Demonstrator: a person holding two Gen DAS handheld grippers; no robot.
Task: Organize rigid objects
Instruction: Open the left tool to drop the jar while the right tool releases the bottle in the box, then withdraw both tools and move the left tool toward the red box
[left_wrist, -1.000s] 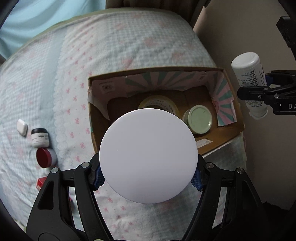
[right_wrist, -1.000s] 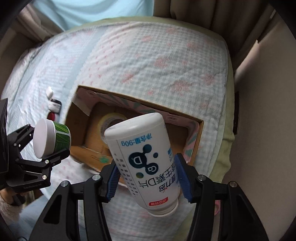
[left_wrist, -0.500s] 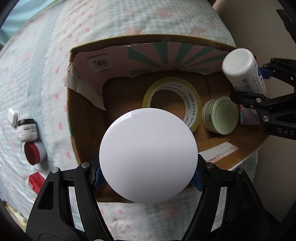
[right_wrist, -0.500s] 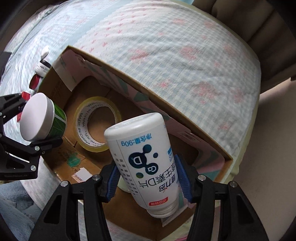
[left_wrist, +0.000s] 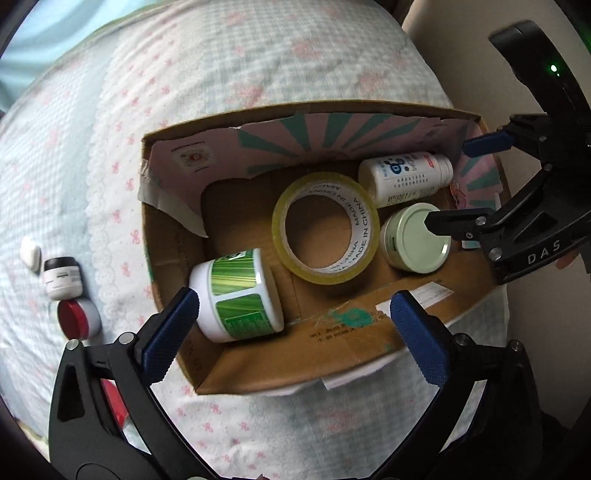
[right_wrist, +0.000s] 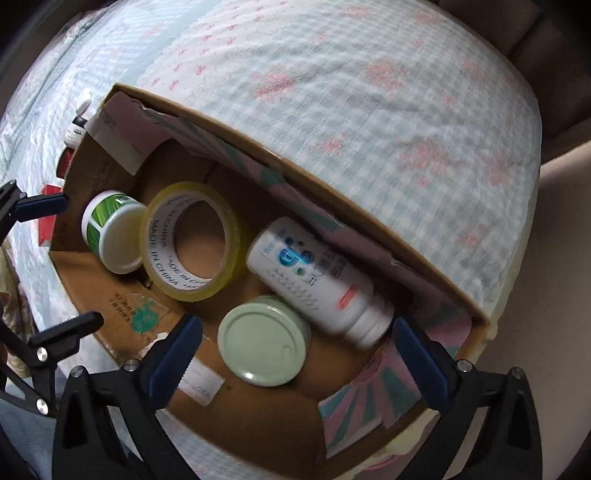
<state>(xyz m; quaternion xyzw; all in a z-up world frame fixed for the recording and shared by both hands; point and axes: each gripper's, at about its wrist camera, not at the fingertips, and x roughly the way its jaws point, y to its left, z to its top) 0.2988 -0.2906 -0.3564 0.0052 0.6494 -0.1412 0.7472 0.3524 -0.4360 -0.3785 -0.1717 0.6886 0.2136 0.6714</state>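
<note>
1. Left claw (left_wrist: 293, 325): released, blue pads spread wide at the bottom of the left wrist frame, nothing between them; left pad (left_wrist: 170, 334) just beside the green jar, contact unclear.
2. Right claw (right_wrist: 297, 352): likewise released, pads apart at the bottom of the right wrist frame, empty; seen also at the right edge of the left view, one black finger overlapping the pale lid.
3. Green jar (left_wrist: 236, 293): on its side in the lower left of the box, white cap end toward the near wall, green striped label up; in the right view at center left, touching the tape.
4. Bottle (right_wrist: 317, 277): white, lying on its side along the far wall, cap toward the lower right of the right view; in the left view at upper right of the box interior.
5. Tape (left_wrist: 325, 227): clear yellowish roll lying flat in the box middle, between jar and bottle.
6. Pale jar (right_wrist: 262, 339): upright, mint lid up, just below the bottle and beside the tape.
7. Box (left_wrist: 295, 354): open cardboard, striped pink and teal liner on the far flap, resting on the checked blanket (left_wrist: 258, 62).
8. Left of the box in the left view: small white tub (left_wrist: 62, 277), red-lidded tin (left_wrist: 77, 318), white case (left_wrist: 30, 253).
</note>
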